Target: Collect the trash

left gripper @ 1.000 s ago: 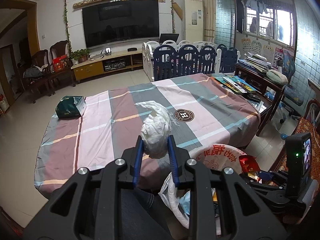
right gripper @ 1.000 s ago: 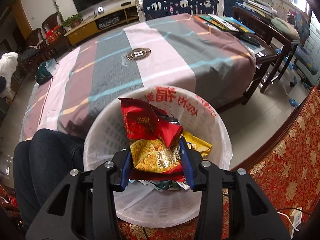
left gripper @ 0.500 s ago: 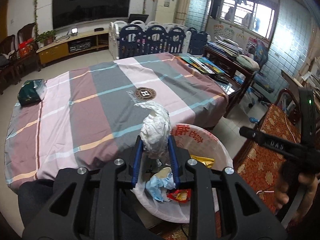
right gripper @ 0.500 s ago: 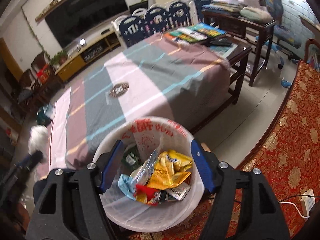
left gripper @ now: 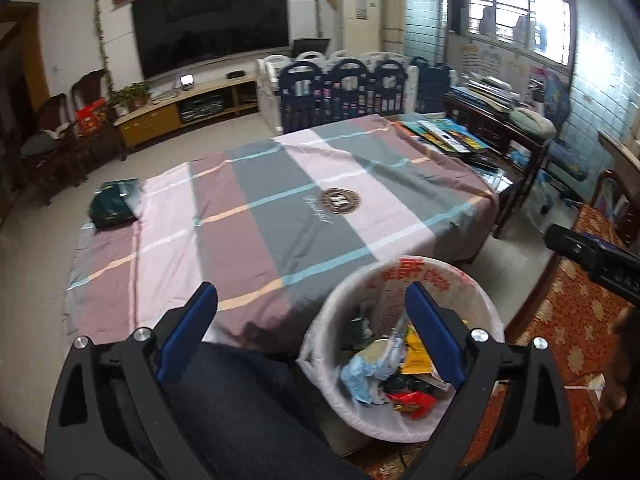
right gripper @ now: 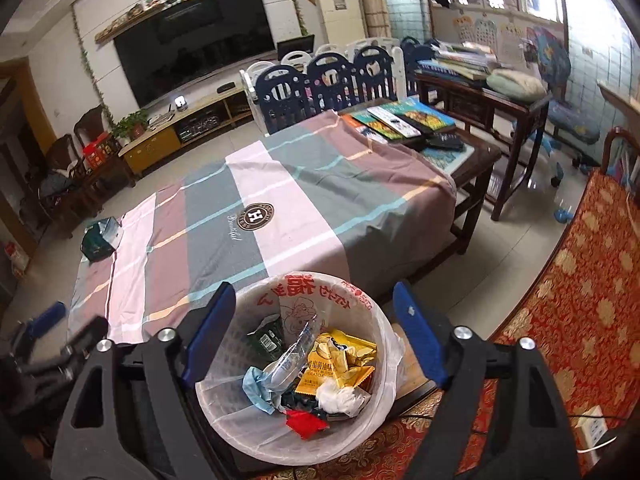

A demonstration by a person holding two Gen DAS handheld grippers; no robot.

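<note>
A white trash basket with a plastic liner (left gripper: 474, 292) (right gripper: 362, 300) stands by the near edge of the table. It holds several wrappers, and a crumpled white tissue (right gripper: 338, 396) lies on top of them. My left gripper (left gripper: 312, 336) is open and empty, above the table edge and the basket's left rim. My right gripper (right gripper: 316, 336) is open and empty, above the basket. The left gripper also shows at the lower left of the right wrist view (right gripper: 60, 344).
The table wears a striped cloth (left gripper: 280, 208). A dark green packet (left gripper: 114, 204) lies at its far left corner. Books (right gripper: 400, 118) lie at its far right end. A red patterned sofa (right gripper: 580, 280) is on the right. My knee (left gripper: 240, 400) is below the left gripper.
The left gripper opened and dropped the white tissue into the basket. The right gripper opened, let go of the snack wrappers and rose above the basket.
</note>
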